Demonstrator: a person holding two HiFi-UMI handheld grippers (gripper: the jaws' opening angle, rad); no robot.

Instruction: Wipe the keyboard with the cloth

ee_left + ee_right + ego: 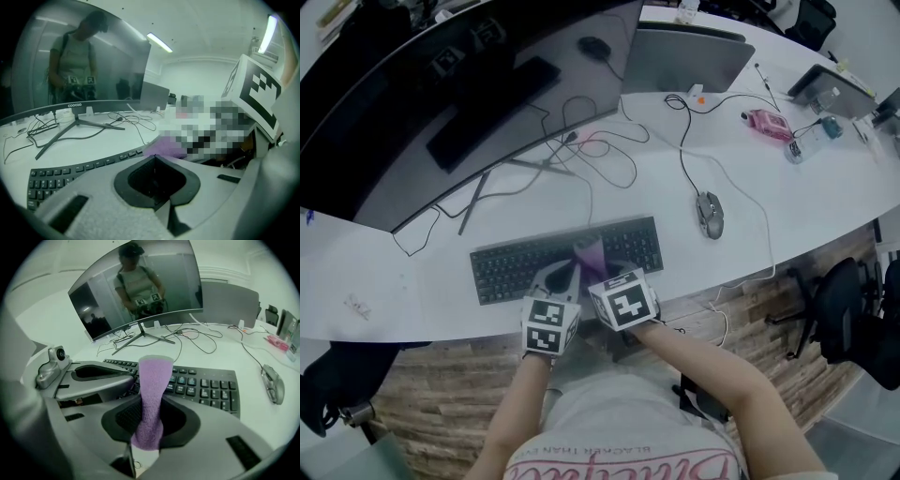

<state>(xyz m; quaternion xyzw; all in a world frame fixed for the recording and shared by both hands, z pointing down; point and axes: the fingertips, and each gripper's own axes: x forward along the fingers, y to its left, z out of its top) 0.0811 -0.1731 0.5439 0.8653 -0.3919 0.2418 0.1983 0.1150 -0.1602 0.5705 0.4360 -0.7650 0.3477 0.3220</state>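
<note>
A dark keyboard (516, 262) lies near the front edge of the white desk (825, 187). A purple cloth (590, 256) rests on its middle keys. My right gripper (606, 269) is shut on that cloth; in the right gripper view the purple cloth (154, 376) stands up as a strip between the jaws of my right gripper (151, 400), over the keyboard (206, 387). My left gripper (564, 276) sits close beside it on the left, also over the keys. In the left gripper view my left gripper (153, 160) is shut with nothing between its jaws, and the cloth (164, 149) lies just beyond the tips.
A curved monitor (459, 94) stands behind the keyboard, with loose cables (600, 141) around its stand. A mouse (710, 214) lies right of the keyboard. A laptop (684, 58) and a pink object (766, 122) sit farther back. A chair (844, 300) stands beyond the desk's right edge.
</note>
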